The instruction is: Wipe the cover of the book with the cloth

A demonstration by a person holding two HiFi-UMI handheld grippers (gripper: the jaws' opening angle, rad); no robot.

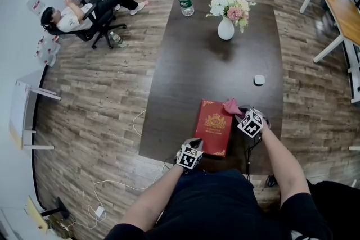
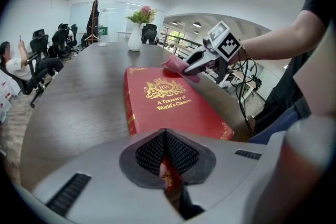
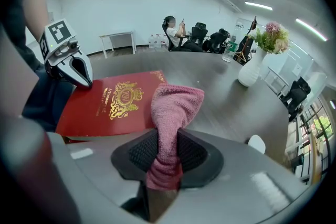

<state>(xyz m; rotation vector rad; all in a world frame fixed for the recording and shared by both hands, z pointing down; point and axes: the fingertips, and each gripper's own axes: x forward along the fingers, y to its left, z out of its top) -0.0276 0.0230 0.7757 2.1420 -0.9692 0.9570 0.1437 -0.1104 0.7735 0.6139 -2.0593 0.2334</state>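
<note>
A red book [image 1: 214,126] with gold print lies flat near the front edge of the dark table [image 1: 214,59]. My left gripper [image 1: 190,155] is shut on the book's near edge [image 2: 170,178], pinching it between the jaws. My right gripper [image 1: 250,122] is shut on a pink cloth [image 3: 170,113], whose free end hangs over the book's far right corner [image 1: 232,106]. From the left gripper view the book cover [image 2: 168,102] stretches away, with the right gripper [image 2: 202,63] and the cloth [image 2: 181,66] at its far end. The book [image 3: 113,102] lies left of the cloth in the right gripper view.
A white vase of flowers [image 1: 226,14] and a water bottle [image 1: 185,0] stand at the table's far end. A small white puck [image 1: 259,80] lies on the right side. A person [image 1: 73,11] sits in an office chair far left. Cables [image 1: 121,188] trail on the wooden floor.
</note>
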